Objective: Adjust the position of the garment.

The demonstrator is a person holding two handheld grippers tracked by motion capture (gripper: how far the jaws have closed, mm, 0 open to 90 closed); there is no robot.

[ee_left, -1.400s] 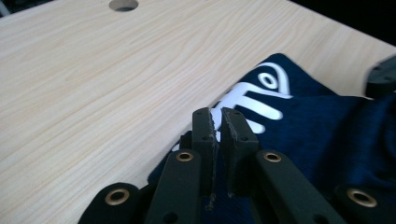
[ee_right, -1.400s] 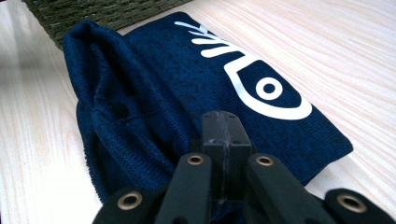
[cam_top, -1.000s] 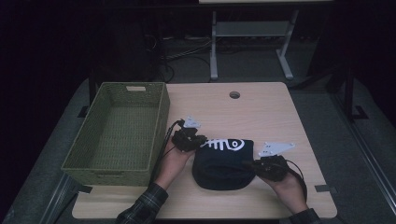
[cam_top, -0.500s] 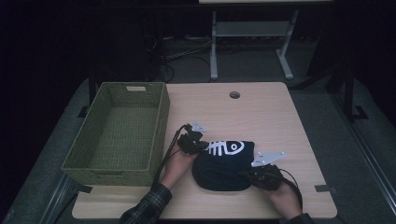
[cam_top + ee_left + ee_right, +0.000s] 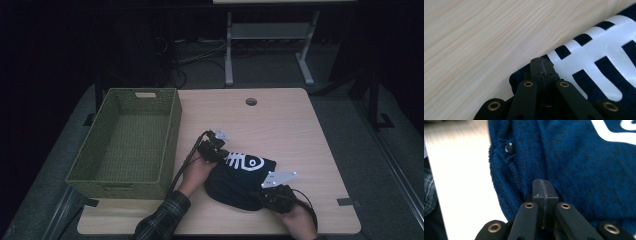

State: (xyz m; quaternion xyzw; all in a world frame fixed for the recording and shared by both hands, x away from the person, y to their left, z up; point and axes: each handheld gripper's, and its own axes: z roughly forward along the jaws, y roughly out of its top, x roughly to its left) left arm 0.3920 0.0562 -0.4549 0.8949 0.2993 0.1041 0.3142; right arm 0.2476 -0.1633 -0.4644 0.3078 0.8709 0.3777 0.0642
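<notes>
Fingers of the left gripper [image 5: 541,68] are pinched fully together on the edge of a folded navy garment [image 5: 240,177], right beside its white fish-skeleton print [image 5: 599,50]. Those of the right gripper [image 5: 543,192] are likewise clamped tight, on a knit fold just below a small dark snap button [image 5: 509,148] – so both pairs hold cloth, none stands wide.

From the high view, the garment lies bunched on the wooden bench [image 5: 300,125] between the two grippers, the left one [image 5: 212,147] at its far left corner, the right one [image 5: 272,195] at its near right edge. A green woven basket [image 5: 170,130] stands beyond the left gripper, apart from the garment.

My reading: the grasp is made and the lift is about to start. Next the two hands need to rise together – keeping both pinches – and carry the bundle leftward over the basket's rim before letting go.
</notes>
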